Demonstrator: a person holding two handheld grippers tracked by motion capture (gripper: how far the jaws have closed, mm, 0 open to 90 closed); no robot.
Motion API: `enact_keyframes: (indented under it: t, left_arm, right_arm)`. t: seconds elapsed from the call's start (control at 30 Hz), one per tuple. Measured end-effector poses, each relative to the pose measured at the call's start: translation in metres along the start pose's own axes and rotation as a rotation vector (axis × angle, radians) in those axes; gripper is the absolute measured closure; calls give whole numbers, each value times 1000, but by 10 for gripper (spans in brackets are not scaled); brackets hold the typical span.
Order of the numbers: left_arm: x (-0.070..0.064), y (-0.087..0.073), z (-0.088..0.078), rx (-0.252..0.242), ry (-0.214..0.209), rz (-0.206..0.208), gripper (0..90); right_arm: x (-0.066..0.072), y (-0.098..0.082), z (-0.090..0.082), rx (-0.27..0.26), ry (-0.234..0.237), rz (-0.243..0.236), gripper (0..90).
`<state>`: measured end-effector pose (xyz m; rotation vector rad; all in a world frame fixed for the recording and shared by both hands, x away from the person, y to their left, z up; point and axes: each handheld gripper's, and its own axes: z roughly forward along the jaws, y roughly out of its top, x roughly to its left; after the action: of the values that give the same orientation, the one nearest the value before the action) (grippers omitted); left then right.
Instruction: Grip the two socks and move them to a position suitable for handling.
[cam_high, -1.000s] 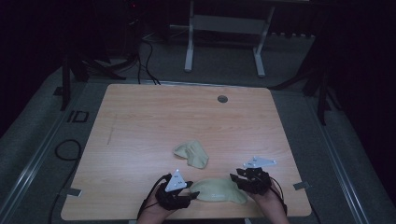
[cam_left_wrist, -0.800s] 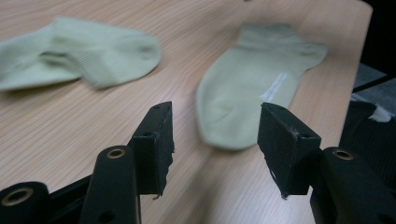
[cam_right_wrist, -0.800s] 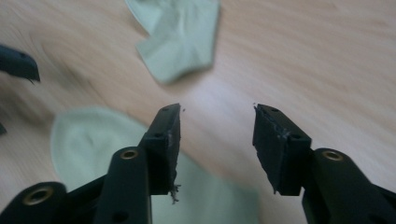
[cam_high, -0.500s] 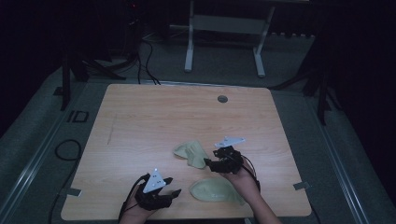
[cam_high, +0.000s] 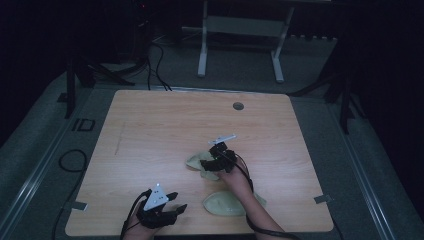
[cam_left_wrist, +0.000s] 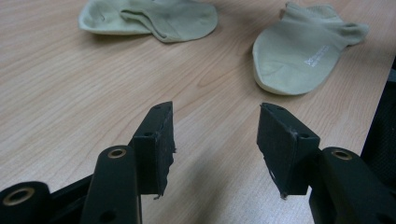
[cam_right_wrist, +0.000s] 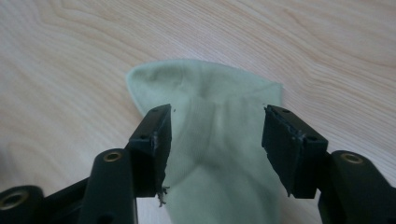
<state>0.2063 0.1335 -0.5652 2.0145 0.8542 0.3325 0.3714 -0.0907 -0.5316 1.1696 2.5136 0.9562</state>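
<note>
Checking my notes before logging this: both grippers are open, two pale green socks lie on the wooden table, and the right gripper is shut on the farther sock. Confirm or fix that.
One error: the right gripper is not shut. The right gripper view shows its jaws spread wide either side of the farther sock, gripping nothing. The rest stands: the left gripper is open, and the nearer sock lies on the wooden table.

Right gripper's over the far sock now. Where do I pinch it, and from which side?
Probably straight down from above, on the ribbed fold of the far sock that runs between the open right gripper jaws. The sock lies flat on the table, so only that raised crease gives the pads something to close on.
</note>
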Motion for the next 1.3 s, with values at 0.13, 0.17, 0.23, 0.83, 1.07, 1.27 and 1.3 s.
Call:
enact_keyframes:
  t: [0.13, 0.17, 0.23, 0.83, 1.07, 1.27, 1.3]
  left_arm:
    - [1, 0, 0, -3, -5, -7, 459]
    - [1, 0, 0, -3, -5, -8, 459]
    - [1, 0, 0, -2, -4, -8, 459]
    - [2, -1, 0, -10, -8, -16, 459]
    - [2, -1, 1, -7, -7, -18, 459]
    - [1, 0, 2, -8, -13, -23, 459]
    - [2, 0, 3, -7, -14, -25, 459]
  right_arm:
    - [7, 3, 18, 16, -22, -12, 391]
    - [8, 4, 22, 20, -28, -15, 391]
    - [10, 6, 29, 34, -61, -33, 406]
    - [9, 8, 13, 36, -98, -125, 810]
    - [-8, 9, -28, 13, -92, -131, 810]
    - [-17, -4, -50, 17, -100, -152, 809]
    - [-20, -7, -51, 17, -101, -140, 808]
